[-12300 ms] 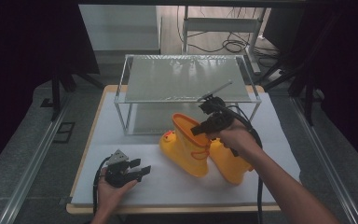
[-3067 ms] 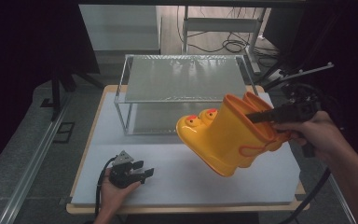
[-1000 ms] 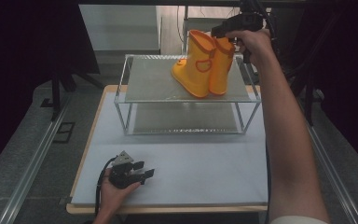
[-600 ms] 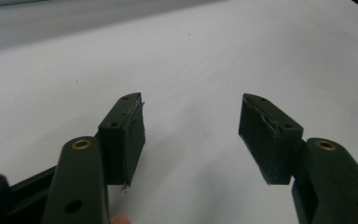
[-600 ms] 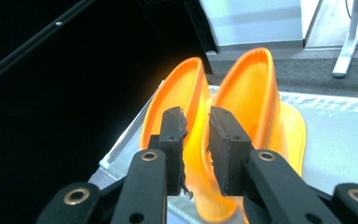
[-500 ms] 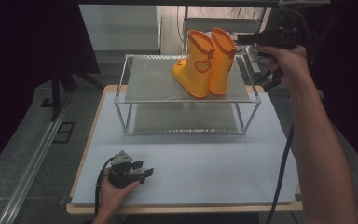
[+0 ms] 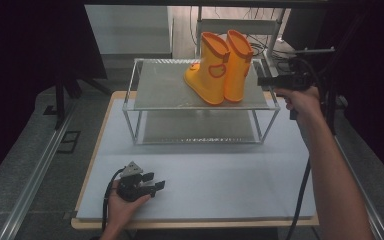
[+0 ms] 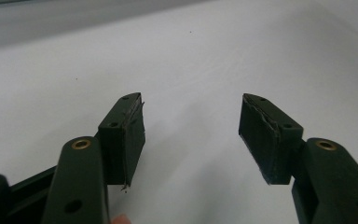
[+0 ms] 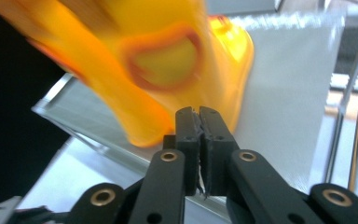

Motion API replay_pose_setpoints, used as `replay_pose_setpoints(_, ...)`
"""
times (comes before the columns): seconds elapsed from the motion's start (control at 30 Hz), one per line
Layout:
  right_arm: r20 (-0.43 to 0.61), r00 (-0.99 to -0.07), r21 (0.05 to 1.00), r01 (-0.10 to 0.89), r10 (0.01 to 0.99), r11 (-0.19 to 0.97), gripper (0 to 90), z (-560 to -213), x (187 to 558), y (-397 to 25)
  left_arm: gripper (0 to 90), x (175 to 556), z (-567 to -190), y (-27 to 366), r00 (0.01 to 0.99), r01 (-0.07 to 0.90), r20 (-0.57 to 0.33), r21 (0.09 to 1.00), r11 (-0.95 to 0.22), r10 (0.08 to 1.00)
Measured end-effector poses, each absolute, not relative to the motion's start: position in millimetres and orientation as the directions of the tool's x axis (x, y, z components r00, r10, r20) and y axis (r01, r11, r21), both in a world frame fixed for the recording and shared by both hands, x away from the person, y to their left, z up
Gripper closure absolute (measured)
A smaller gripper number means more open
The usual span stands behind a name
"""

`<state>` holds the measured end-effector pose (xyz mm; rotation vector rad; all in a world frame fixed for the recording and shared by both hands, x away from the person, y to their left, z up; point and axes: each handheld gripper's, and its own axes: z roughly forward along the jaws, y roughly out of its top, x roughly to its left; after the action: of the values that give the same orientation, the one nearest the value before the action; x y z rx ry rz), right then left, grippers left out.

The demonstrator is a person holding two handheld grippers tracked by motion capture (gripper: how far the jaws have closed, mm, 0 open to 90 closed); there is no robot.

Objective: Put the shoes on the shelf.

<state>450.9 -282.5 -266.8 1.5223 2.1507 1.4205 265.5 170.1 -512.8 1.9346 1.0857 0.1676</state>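
**Boots standing on the top shelf of the wire rack**

Boots (image 7: 220, 67), a yellow-orange pair with orange trim, stand upright side by side on the top shelf of the rack (image 7: 160, 90), in the upper middle of the high view. They sit toward the right end of that shelf, toes pointing to the left of the frame and shafts touching each other. A round orange-rimmed loop shows on the side of the nearer boot. The rack is a metal frame with two grey shelves; its lower shelf lies just above the table (image 7: 230, 175), whose white top fills the lower half of the frame.

The right claw (image 7: 263, 81) is held in the air at the right of the frame, just beside the right end of the top shelf and level with the lower part of the boots, pointing left toward them. In the right gripper view its two black jaws are pressed together with nothing between them, and the boots (image 9: 168, 65) loom blurred and close behind the tips, apart from them.

The left claw (image 7: 156, 185) rests low on the table at the lower left of the high view, held by the left hand (image 7: 122, 207), well apart from the rack. In the left gripper view its jaws are spread wide over bare white tabletop.
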Motion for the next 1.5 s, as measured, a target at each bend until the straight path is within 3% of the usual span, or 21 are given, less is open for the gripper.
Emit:
replay_pose_setpoints(0.13, 0.374, -0.442, 0.735, 0.677, 0.816, 0.030, 89.4, -301, 465, -280, 40.6, 266, -513, 171, 0.607, 0.623, -0.280, 0.749, -0.226, 0.743)
replay_pose_setpoints(0.43, 0.368, -0.414, 0.736, 0.677, 0.833, 0.012, 89.5, -326, 477, -269, 40.6, 265, -513, 171, 0.609, 0.622, -0.279, 0.749, -0.229, 0.742)
replay_pose_setpoints(0.9, 0.359, -0.412, 0.731, 0.682, 0.837, 0.022, 89.7, -339, 485, -256, 40.6, 265, -513, 172, 0.607, 0.621, -0.278, 0.750, -0.226, 0.744)
replay_pose_setpoints(1.5, 0.426, -0.424, 0.725, 0.688, 0.799, -0.021, 89.8, -340, 477, -249, 40.6, 266, -515, 168, 0.615, 0.624, -0.278, 0.744, -0.240, 0.738)
